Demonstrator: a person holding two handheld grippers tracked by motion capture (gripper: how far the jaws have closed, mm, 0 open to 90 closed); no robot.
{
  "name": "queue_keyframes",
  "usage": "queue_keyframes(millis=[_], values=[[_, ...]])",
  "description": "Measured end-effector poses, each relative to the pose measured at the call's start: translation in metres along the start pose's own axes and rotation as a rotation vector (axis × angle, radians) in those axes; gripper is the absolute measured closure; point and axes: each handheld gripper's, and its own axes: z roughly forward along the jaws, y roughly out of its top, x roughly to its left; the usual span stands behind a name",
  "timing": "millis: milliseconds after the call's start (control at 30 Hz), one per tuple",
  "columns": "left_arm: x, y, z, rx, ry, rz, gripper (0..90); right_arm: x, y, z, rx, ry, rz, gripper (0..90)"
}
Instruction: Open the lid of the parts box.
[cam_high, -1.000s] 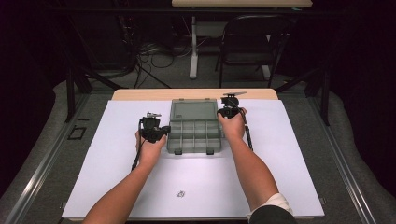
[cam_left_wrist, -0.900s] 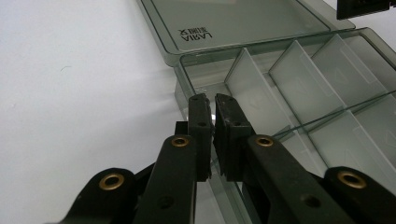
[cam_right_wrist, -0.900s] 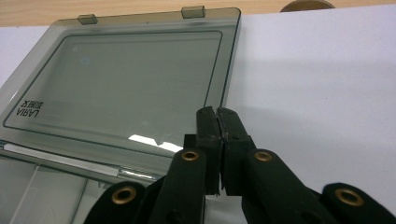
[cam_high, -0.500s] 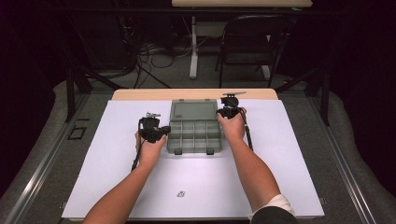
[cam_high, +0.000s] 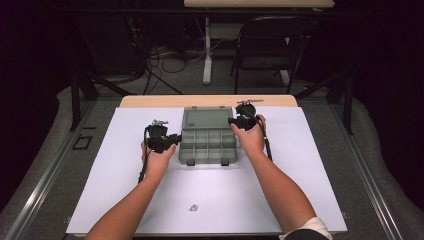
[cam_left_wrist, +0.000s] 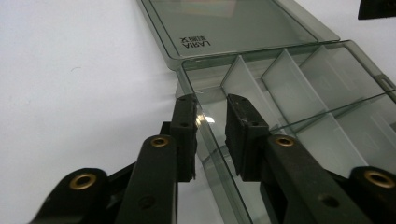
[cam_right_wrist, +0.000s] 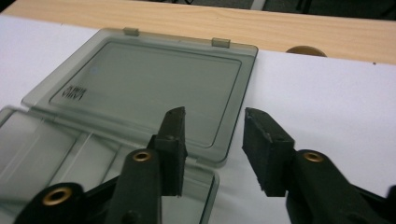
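Observation:
A clear grey compartment box lies open on the white sheet, its lid folded flat behind it and its cells empty. My left gripper is at the box's left wall. In the left gripper view its jaws straddle that wall with a gap on each side; they have just been opening. My right gripper hovers at the lid's right edge. In the right gripper view its jaws stand apart above the lid, having just opened, with nothing pressed between the pads.
The white sheet covers a wooden table whose far edge shows behind the box. A small dark scrap lies on the sheet near me. A chair and cables stand beyond the table, and metal rails run along both sides.
Both grippers' jaws have spread apart at the box. The right hand has lifted slightly off the lid's edge. The left hand and the box stay where they were.

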Motion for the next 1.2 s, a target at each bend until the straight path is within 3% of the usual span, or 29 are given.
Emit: queue_keyframes(millis=[100, 267, 400, 567, 700, 900, 1067, 1200], values=[[0.000, 0.000, -0.006, -0.010, -0.006, 0.005, 66.0, 0.005, -0.004, -0.010, -0.013, -0.006, -0.076, 53.1], [0.000, -0.001, -0.016, -0.037, -0.016, 0.016, 59.1, 0.013, -0.010, -0.029, -0.041, 0.030, -0.141, 50.0], [-0.002, -0.003, -0.025, -0.057, -0.013, 0.055, 53.3, 0.023, -0.020, -0.052, -0.084, 0.051, -0.199, 47.2], [-0.007, -0.008, -0.037, -0.088, -0.001, 0.113, 50.1, 0.027, -0.030, -0.066, -0.109, 0.066, -0.239, 46.2], [-0.010, -0.014, -0.047, -0.117, 0.010, 0.152, 48.3, 0.028, -0.050, -0.082, -0.109, 0.070, -0.243, 42.3], [-0.009, -0.027, -0.061, -0.151, -0.029, 0.130, 45.1, 0.027, -0.073, -0.095, -0.132, 0.088, -0.257, 38.3], [-0.009, -0.040, -0.074, -0.190, -0.012, 0.148, 42.6, 0.030, -0.093, -0.108, -0.152, 0.089, -0.279, 36.6], [-0.010, -0.051, -0.080, -0.192, 0.006, 0.180, 40.0, 0.034, -0.109, -0.117, -0.197, 0.113, -0.261, 36.2]])
